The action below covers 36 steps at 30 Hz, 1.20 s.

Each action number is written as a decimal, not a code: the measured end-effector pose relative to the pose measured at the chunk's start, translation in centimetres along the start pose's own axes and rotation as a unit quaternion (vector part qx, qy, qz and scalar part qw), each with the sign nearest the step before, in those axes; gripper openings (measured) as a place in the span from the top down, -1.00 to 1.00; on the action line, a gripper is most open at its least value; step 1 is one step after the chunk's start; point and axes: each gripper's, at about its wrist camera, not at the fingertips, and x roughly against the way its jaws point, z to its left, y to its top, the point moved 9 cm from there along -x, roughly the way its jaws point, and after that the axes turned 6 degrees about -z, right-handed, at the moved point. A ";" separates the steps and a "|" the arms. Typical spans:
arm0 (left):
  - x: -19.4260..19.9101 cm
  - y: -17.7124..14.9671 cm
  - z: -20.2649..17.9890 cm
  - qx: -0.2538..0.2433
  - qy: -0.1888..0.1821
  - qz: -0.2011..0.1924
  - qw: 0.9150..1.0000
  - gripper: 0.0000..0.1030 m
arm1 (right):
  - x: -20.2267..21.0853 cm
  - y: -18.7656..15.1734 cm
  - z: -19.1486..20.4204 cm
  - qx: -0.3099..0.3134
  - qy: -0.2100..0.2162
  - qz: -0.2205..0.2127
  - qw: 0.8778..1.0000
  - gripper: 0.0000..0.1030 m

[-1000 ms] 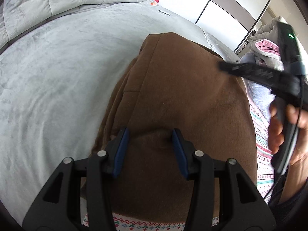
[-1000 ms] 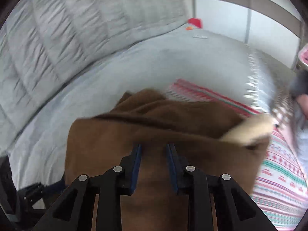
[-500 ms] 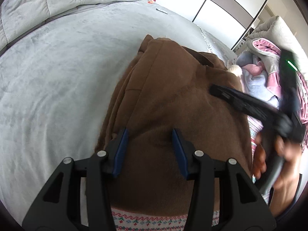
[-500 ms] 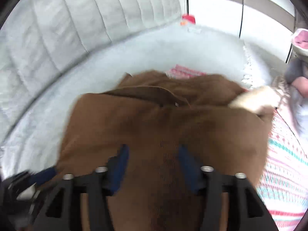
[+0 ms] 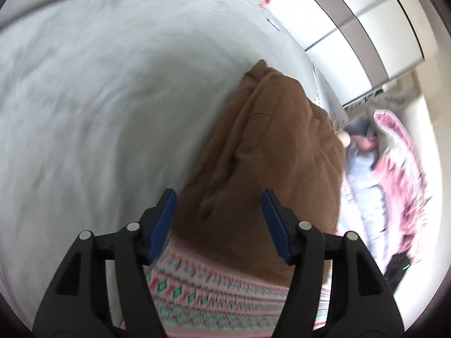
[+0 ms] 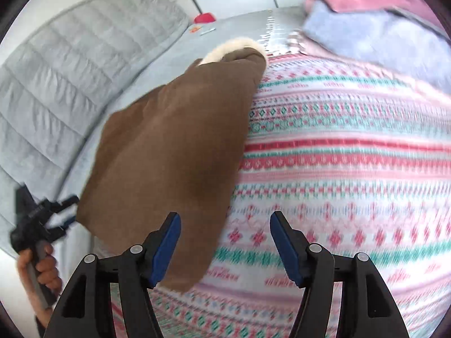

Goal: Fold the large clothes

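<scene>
A folded brown garment with a cream fleece lining lies on the grey bed, partly over a pink and green patterned garment. My left gripper hovers over the brown garment's near end. Its jaws are opening, and the blue pads stand clear of the cloth. My right gripper hangs over the patterned garment beside the brown garment's right edge. Its jaws are also opening, with nothing pinched. In the right wrist view a hand holds the left gripper at the far left.
A heap of pink and lilac clothes lies at the right of the bed. A grey quilt is bunched along the far side. White wardrobe doors stand behind. A small red object sits at the bed's far end.
The right gripper let go of the brown garment and swung right over the patterned garment. The left jaws widened and the left gripper drew back. The brown garment now lies flat.
</scene>
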 end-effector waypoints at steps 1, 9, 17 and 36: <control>0.4 -0.4 0.2 0.006 -0.010 0.004 1.000 -0.22 | 0.2 -0.5 0.2 -0.003 0.003 -0.001 1.000 -0.31; 0.5 -2.5 0.4 0.041 -0.058 0.037 0.997 -0.22 | -0.9 -1.5 1.6 -0.002 0.058 0.028 0.998 -0.33; -1.7 -4.7 -0.3 0.087 -0.052 0.049 0.994 -0.26 | -1.3 -1.8 0.3 -0.029 0.062 0.030 0.997 -0.36; -3.9 -3.0 1.5 0.144 -0.071 0.025 0.987 -0.66 | -4.0 -2.9 -0.2 -0.125 0.119 0.060 0.983 -0.39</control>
